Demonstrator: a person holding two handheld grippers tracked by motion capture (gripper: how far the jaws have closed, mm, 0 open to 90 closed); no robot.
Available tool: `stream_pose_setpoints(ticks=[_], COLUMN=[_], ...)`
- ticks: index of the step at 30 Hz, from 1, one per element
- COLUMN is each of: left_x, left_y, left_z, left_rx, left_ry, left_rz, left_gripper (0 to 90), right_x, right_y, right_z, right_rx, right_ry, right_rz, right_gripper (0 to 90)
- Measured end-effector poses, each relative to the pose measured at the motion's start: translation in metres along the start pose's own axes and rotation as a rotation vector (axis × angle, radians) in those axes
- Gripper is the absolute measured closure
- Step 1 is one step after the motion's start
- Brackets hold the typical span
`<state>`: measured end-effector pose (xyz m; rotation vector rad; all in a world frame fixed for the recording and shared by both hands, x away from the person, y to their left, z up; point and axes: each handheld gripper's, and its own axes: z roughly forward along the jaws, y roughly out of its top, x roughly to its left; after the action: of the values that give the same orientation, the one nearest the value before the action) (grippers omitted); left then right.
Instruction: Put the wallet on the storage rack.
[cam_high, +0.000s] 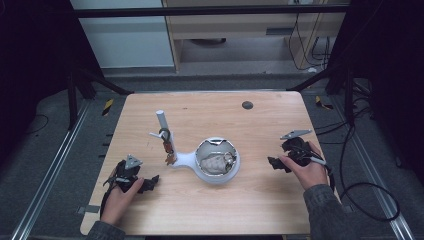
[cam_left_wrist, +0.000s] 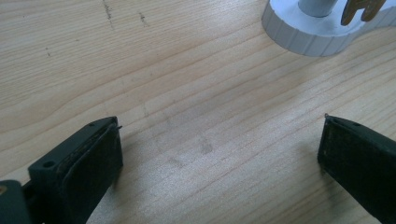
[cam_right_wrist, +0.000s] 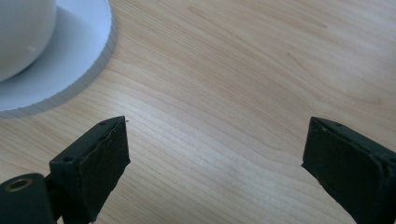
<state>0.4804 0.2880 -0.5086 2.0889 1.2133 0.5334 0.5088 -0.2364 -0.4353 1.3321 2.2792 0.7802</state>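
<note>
- pale wooden table is standing in a dim room, with dark frame bars at both sides, black cables trailing over the grey floor on the right, and a small dark round spot lying near the table's far edge.
- white jewellery stand is sitting about mid-table: a round dish holding something pale and crumpled, too small to identify, joined to a smaller base carrying an upright white post.
- brownish trinkets are hanging from the post's hooks; their exact kind is not clear.
- left gripper is resting low on the table near the left front, jaws spread wide and holding nothing; its own view is looking across bare wood toward the ribbed post base.
- right gripper is lying to the right of the dish, jaws also gaping wide and empty, with the dish base just ahead.
- judging from this, the work is sitting at its starting step, nothing grasped.
- next move is likely calling for one gripper advancing to the stand and narrowing on a trinket or the dish's contents.
- nothing is blocking either approach, though the thin hooks and dish rim are likely demanding careful aim.
</note>
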Motion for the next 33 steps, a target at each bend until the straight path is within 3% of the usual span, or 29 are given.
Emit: stream_pose_setpoints(ticks=[12, 27, 29, 33], left_x=[0.000, 0.000, -0.001, 0.000], left_y=[0.000, 0.001, 0.001, 0.001], left_z=[0.000, 0.001, 0.001, 0.001], left_rx=[-0.001, 0.000, -0.001, 0.000], left_ry=[0.001, 0.002, 0.002, 0.002], left_rz=[-0.003, -0.005, -0.007, -0.005], left_gripper=[0.0, 0.0, 0.0, 0.0], right_x=[-0.006, -0.005, -0.005, -0.004], right_y=[-0.021, -0.035, -0.039, -0.042], right_z=[0.020, 0.036, 0.036, 0.038], right_rx=[-0.002, 0.000, -0.035, -0.041], right_ry=[0.003, 0.006, 0.009, 0.009], right_rz=[0.079, 0.125, 0.147, 0.159], right_gripper=[6.1, 5.5, 5.8, 5.7])
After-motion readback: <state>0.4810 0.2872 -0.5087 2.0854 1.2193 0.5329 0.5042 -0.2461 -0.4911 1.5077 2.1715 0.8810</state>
